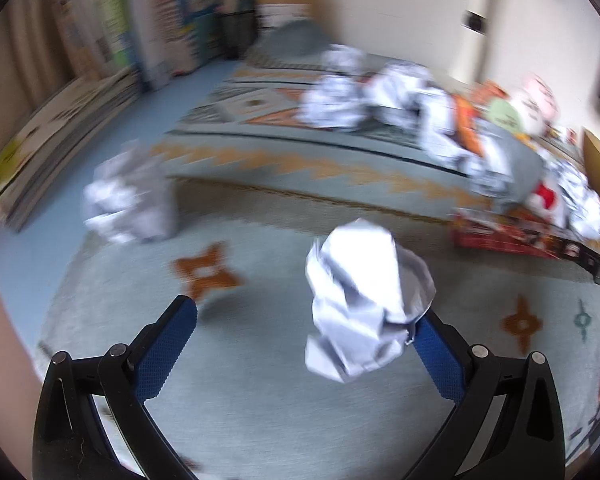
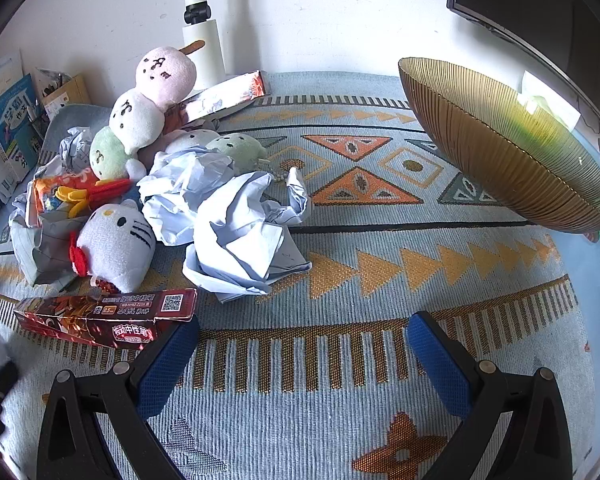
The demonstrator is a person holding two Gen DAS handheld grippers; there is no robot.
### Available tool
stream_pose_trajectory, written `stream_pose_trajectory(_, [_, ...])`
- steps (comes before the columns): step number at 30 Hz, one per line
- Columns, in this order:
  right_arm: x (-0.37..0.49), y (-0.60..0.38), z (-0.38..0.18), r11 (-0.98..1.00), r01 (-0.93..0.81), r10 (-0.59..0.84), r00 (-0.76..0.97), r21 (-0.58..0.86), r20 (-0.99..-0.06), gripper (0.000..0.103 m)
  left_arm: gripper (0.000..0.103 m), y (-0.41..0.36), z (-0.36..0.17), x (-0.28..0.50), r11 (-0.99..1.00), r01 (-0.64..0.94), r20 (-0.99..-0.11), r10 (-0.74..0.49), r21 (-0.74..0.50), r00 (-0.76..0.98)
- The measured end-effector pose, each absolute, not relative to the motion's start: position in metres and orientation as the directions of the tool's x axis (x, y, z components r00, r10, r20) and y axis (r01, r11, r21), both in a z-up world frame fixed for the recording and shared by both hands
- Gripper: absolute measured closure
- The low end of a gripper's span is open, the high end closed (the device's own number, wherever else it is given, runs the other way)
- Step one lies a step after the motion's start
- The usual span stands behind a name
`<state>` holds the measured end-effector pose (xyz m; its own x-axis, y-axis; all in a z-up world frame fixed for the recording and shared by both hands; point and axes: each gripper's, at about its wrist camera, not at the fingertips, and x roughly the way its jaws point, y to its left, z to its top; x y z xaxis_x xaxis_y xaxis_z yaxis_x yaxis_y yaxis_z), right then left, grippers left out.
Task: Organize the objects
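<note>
Both grippers stand with fingers wide apart: the left gripper (image 1: 306, 320) has a crumpled paper ball (image 1: 364, 300) against its right finger, unclamped, while the right gripper (image 2: 302, 336) hangs empty over the patterned cloth (image 2: 380, 240) near the toy-and-paper heap (image 2: 172, 184).

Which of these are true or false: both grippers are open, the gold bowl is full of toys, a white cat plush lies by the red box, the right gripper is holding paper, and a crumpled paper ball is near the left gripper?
1. Both the left gripper and right gripper are open. True.
2. The gold bowl is full of toys. False: no toys show in it.
3. A white cat plush lies by the red box. True.
4. The right gripper holds paper. False: nothing is between its fingers.
5. A crumpled paper ball is near the left gripper. True.
</note>
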<state>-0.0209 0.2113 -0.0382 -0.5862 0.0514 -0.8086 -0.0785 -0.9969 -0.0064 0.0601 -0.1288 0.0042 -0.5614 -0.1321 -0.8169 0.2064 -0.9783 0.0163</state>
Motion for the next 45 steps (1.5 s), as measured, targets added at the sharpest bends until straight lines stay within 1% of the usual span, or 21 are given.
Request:
stream_pose_trajectory(4, [-0.021, 0.211, -0.039, -0.997, -0.079, 0.051, -0.586, -0.006, -0.809, 0.0, 0.0, -0.172, 0.002, 0.063, -0.956, 0.291, -0.808, -0.188, 0.022, -0.558])
stream_pose_trajectory(6, [-0.021, 0.211, -0.039, -0.997, -0.079, 0.051, -0.586, -0.006, -0.809, 0.0, 0.001, -0.19, 0.0, 0.053, -0.953, 0.301, -0.805, -0.165, -0.018, -0.57])
stream_pose_trajectory(9, [-0.021, 0.211, -0.038, -0.997, -0.078, 0.049, -0.586, -0.004, -0.809, 0.0, 0.001, -0.19, -0.002, 0.032, -0.971, 0.241, -0.817, -0.142, 0.004, -0.558])
stream_pose_trajectory(11, [-0.025, 0.21, -0.041, -0.997, -0.076, 0.048, -0.586, -0.003, -0.809, 0.0, 0.0, -0.188, -0.003, 0.018, -0.982, 0.187, -0.807, -0.117, 0.008, -0.579])
stream_pose_trajectory(14, [-0.023, 0.21, -0.041, -0.997, -0.075, 0.047, -0.587, -0.003, -0.808, 0.0, 0.001, -0.197, 0.0, 0.019, -0.983, 0.18, -0.804, -0.088, -0.024, -0.588])
stream_pose_trajectory(17, [-0.022, 0.21, -0.041, -0.997, -0.072, 0.044, -0.587, -0.003, -0.808, 0.0, 0.001, -0.211, 0.002, 0.021, -0.982, 0.17, -0.79, -0.038, -0.085, -0.612])
stream_pose_trajectory(20, [-0.012, 0.209, -0.038, -0.999, -0.003, -0.03, -0.604, 0.04, -0.796, 0.0, 0.001, -0.216, 0.008, 0.028, -0.984, 0.14, -0.778, -0.004, -0.108, -0.628])
stream_pose_trajectory(22, [0.001, 0.207, -0.032, -0.991, 0.062, -0.128, -0.629, 0.115, -0.767, 0.0, 0.001, -0.219, 0.019, 0.038, -0.984, 0.11, -0.742, 0.031, -0.141, -0.669])
stream_pose_trajectory(24, [0.016, 0.199, -0.024, -0.984, 0.106, -0.177, -0.658, 0.143, -0.732, 0.0, 0.0, -0.223, 0.03, 0.047, -0.982, 0.088, -0.706, 0.058, -0.17, -0.706])
stream_pose_trajectory(26, [0.031, 0.18, -0.015, -0.967, 0.197, -0.252, -0.664, 0.16, -0.704, 0.0, 0.0, -0.228, 0.035, 0.051, -0.981, 0.092, -0.689, 0.053, -0.172, -0.722])
stream_pose_trajectory(28, [0.044, 0.148, -0.005, -0.937, 0.307, -0.333, -0.653, 0.164, -0.68, 0.0, 0.0, -0.235, 0.034, 0.049, -0.982, 0.115, -0.701, 0.024, -0.152, -0.713])
stream_pose_trajectory(31, [0.056, 0.087, -0.003, -0.838, 0.501, -0.508, -0.567, 0.218, -0.649, 0.0, 0.001, -0.249, 0.028, 0.046, -0.976, 0.147, -0.709, 0.011, -0.161, -0.705])
stream_pose_trajectory(33, [0.058, 0.034, -0.009, -0.782, 0.581, -0.563, -0.506, 0.225, -0.653, 0.0, 0.001, -0.262, 0.028, 0.045, -0.969, 0.164, -0.705, 0.015, -0.186, -0.709])
stream_pose_trajectory(36, [0.048, -0.024, -0.027, -0.759, 0.619, -0.554, -0.45, 0.202, -0.701, 0.0, 0.001, -0.281, 0.028, 0.045, -0.955, 0.202, -0.695, 0.006, -0.217, -0.719])
stream_pose_trajectory(38, [0.036, -0.063, -0.044, -0.764, 0.623, -0.507, -0.415, 0.169, -0.756, 0.0, 0.001, -0.296, 0.027, 0.041, -0.942, 0.219, -0.693, 0.019, -0.254, -0.721])
stream_pose_trajectory(40, [0.03, -0.089, -0.046, -0.783, 0.616, -0.457, -0.468, 0.092, -0.757, 0.0, 0.001, -0.306, 0.026, 0.035, -0.934, 0.234, -0.696, 0.02, -0.269, -0.718])
stream_pose_trajectory(43, [0.024, -0.114, -0.045, -0.742, 0.663, -0.48, -0.422, 0.099, -0.769, 0.0, 0.001, -0.317, 0.022, 0.021, -0.931, 0.269, -0.714, -0.015, -0.245, -0.7])
stream_pose_trajectory(45, [0.018, -0.127, -0.051, -0.75, 0.656, -0.453, -0.416, 0.085, -0.788, 0.003, 0.001, -0.324, 0.015, 0.012, -0.927, 0.289, -0.735, -0.023, -0.238, -0.678])
